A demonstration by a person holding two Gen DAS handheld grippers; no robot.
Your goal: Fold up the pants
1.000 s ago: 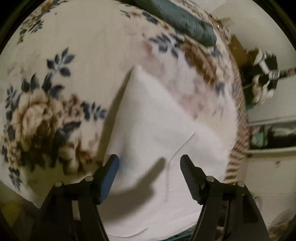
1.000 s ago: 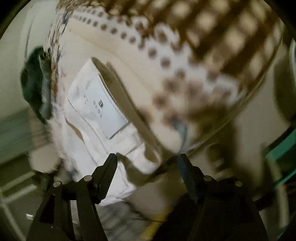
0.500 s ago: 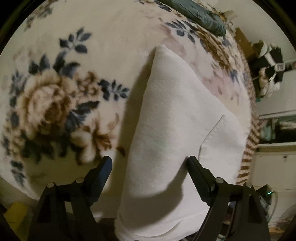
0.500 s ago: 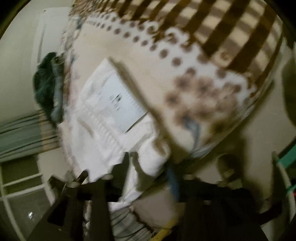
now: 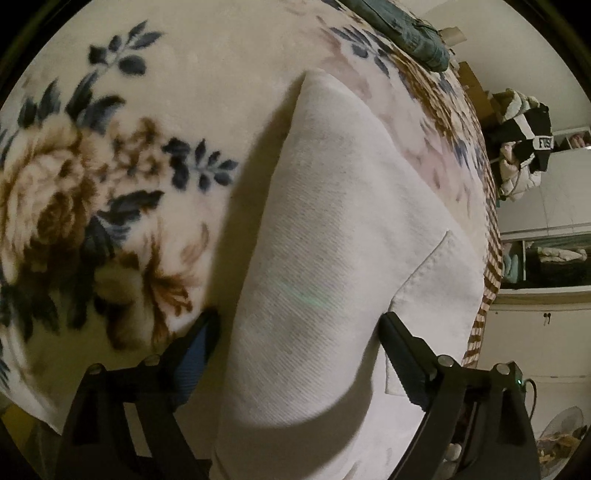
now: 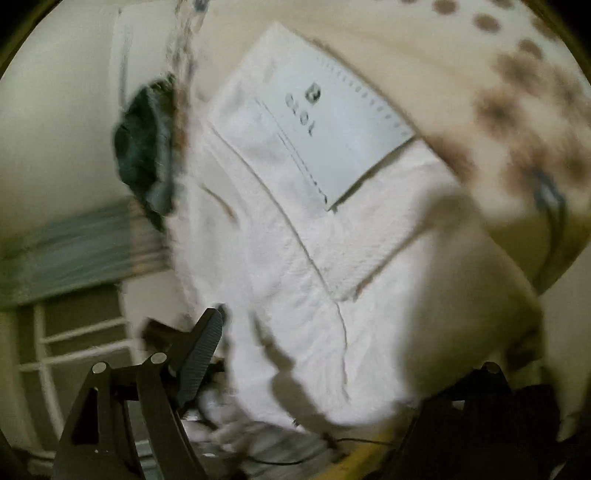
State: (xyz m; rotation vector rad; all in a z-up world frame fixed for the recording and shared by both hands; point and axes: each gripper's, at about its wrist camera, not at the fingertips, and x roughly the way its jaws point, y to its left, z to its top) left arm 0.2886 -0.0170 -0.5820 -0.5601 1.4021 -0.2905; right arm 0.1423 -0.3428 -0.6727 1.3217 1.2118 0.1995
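White pants (image 5: 332, 258) lie on a floral blanket (image 5: 110, 166). In the left wrist view a folded leg runs from the far tip down between my fingers. My left gripper (image 5: 299, 354) is open and straddles the cloth without pinching it. In the right wrist view the waist end of the pants (image 6: 303, 236) shows, with a white label patch (image 6: 325, 122) and a pocket seam. My right gripper (image 6: 314, 369) is open over the pants' edge near the bed's edge; its right finger is hidden behind blurred cloth.
A folded dark green garment (image 5: 406, 33) lies at the far edge of the bed and shows in the right wrist view (image 6: 144, 162). Beyond the bed stand white furniture (image 5: 546, 295) and a black-and-white jacket (image 5: 524, 147). A window (image 6: 74, 339) is at the right view's lower left.
Both grippers have moved closer to the pants, which now fill more of each view. The right wrist view has swung toward the waist and label. Both grippers stay open.
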